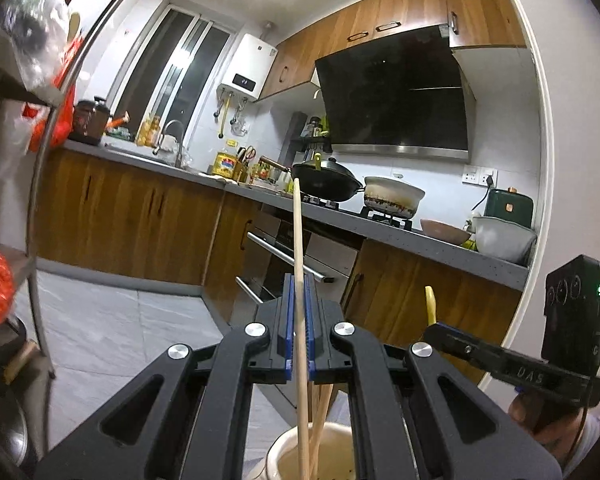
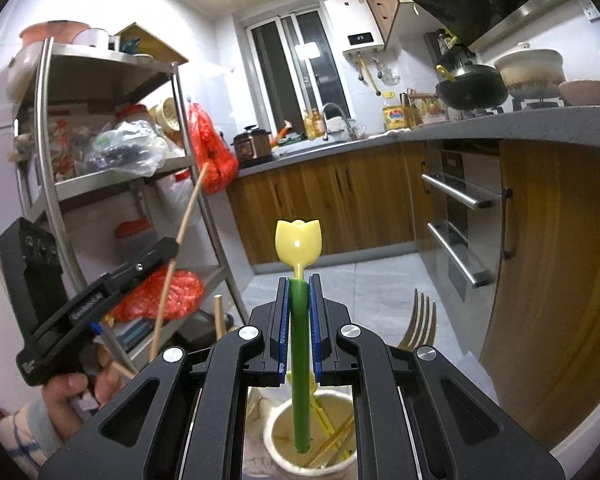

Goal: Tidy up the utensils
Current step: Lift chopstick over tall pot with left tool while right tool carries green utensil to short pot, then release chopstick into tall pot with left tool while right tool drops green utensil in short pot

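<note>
A cream holder cup (image 2: 314,432) sits below both grippers, with a fork (image 2: 420,322) and some chopsticks left inside. The right gripper (image 2: 299,320) clamps a tulip spoon (image 2: 298,242); the left gripper (image 1: 299,316) clamps one chopstick (image 1: 298,240), both utensils apparently mid-transfer, sorting unfinished.

An L-shaped grey counter (image 1: 380,232) is carried on wooden cabinets (image 1: 132,224), with a black range hood (image 1: 396,100) above the hob. A window (image 2: 296,80) (dark outside) is set in white-tiled walls; a steel shelving rack (image 2: 60,184) is seen on the grey-tiled floor (image 2: 372,296).
</note>
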A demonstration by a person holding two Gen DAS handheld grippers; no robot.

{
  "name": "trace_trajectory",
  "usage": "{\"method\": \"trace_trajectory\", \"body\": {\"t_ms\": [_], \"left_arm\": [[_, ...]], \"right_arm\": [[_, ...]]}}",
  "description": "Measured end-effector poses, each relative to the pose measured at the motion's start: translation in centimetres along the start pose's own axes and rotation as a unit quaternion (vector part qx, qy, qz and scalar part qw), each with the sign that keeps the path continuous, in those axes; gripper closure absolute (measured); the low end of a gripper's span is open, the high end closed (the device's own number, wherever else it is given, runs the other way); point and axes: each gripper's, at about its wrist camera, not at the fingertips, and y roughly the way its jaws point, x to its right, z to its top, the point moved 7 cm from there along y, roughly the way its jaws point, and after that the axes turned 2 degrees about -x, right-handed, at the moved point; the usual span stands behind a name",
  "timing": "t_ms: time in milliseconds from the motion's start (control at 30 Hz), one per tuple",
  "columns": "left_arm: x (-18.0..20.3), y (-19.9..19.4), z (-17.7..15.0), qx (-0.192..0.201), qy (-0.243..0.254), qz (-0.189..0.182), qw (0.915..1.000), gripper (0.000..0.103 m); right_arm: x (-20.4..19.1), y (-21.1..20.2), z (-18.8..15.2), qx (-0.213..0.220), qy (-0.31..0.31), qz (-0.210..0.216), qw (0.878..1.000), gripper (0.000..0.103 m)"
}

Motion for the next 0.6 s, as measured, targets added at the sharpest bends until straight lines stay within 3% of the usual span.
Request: {"method": "trace_trajectory", "body": {"t_ms": [600], "left_arm": [[-0.2,0.9,-3.1,-0.037,0.013,-0.022,0.999,0.099]], "right_arm": [[0.1,2.6,-3.2,-0.023,0.001,0.004,1.0,0.093]]}}
